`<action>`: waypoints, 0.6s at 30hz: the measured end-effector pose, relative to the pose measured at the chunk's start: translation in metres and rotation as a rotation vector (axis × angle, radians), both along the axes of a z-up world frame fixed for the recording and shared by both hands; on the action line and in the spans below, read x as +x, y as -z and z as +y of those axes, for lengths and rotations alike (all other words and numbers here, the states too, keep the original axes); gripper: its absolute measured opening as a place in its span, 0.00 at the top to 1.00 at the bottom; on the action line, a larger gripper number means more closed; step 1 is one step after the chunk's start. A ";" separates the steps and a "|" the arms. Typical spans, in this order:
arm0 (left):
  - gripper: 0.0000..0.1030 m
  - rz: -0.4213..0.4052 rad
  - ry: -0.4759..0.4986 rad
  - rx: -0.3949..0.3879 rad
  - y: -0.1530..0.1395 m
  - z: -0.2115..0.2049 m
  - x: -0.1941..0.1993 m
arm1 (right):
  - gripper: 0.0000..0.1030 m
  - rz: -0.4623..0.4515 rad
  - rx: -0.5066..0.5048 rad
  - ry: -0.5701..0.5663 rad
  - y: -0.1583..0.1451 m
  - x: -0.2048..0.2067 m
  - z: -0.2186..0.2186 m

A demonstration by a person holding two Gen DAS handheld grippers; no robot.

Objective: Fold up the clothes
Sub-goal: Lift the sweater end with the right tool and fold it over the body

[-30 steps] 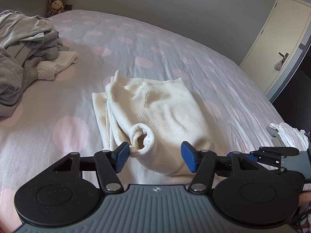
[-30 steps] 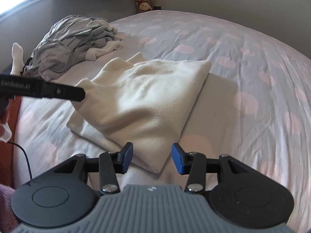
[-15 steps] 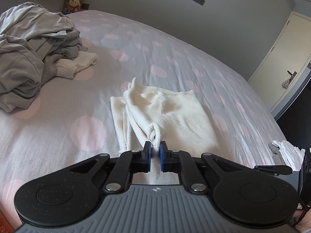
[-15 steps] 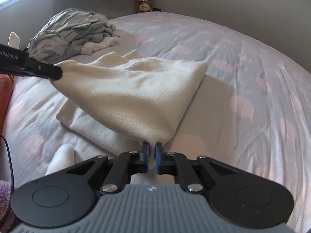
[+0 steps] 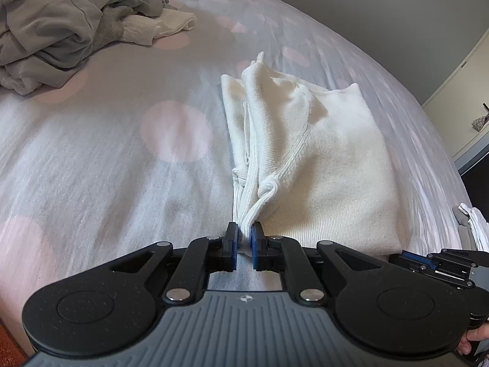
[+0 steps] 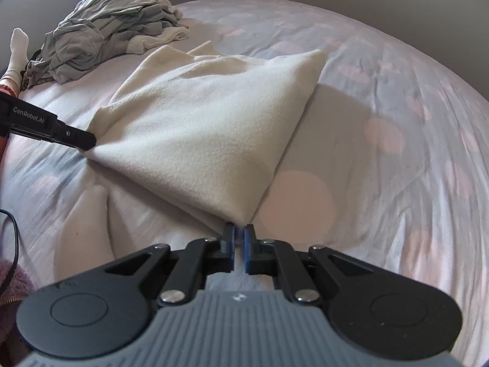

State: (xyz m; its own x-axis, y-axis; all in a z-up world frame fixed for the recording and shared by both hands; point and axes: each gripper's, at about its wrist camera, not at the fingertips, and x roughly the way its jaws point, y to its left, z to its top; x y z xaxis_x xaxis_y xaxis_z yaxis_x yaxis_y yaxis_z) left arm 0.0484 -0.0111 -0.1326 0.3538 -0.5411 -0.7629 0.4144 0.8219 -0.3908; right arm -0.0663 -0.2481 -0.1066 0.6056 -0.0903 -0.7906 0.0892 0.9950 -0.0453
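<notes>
On the bed [image 5: 91, 159], whose grey sheet was dotted with pale pink circles, a cream sweater [image 5: 324, 159] lay partly folded near the middle. The left gripper [image 5: 243, 235] was clamped on a bunched corner of ribbed hem at the sweater's near edge; its jaws had just been closing, and the cloth sat pinched between the blue pads. The right gripper [image 6: 239, 235] was likewise clamped on the other near corner of the sweater [image 6: 207, 128], its jaws also having just come together with a thin fold of fabric caught between them. Seen from the right wrist camera, the left gripper [image 6: 88, 140] entered from the left edge and held its corner so that the cloth was drawn taut between the two tools, its near edge raised off the sheet while the far part rested on the bed. A heap of grey clothes [image 5: 61, 21] lay well apart, toward the far left of the bed, with a white garment [image 5: 165, 26] tucked against it. A cream door [image 5: 458, 98] showed at the right in the left wrist view.
</notes>
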 end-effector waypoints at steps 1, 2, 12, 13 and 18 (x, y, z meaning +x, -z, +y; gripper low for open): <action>0.93 -0.001 -0.002 -0.004 0.000 0.000 0.000 | 0.94 0.006 -0.002 0.006 0.001 -0.005 -0.001; 0.93 -0.002 -0.004 -0.007 0.000 0.001 -0.001 | 0.94 0.010 -0.004 0.011 0.002 -0.010 -0.001; 0.89 -0.008 -0.017 -0.026 -0.003 0.002 -0.006 | 0.74 -0.074 -0.027 0.004 0.001 -0.006 0.008; 0.89 -0.005 -0.019 -0.026 -0.002 0.002 -0.006 | 0.77 -0.077 -0.025 0.004 0.001 -0.003 0.009; 0.79 0.018 -0.038 -0.015 -0.004 0.007 -0.003 | 0.93 -0.014 -0.040 -0.004 0.007 0.000 0.007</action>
State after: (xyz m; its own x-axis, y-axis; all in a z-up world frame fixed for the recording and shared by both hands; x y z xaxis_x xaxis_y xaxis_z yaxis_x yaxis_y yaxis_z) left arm 0.0452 -0.0044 -0.1288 0.3610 -0.5393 -0.7608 0.3759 0.8308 -0.4105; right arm -0.0660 -0.2413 -0.1136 0.6168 -0.1191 -0.7781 0.0862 0.9928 -0.0836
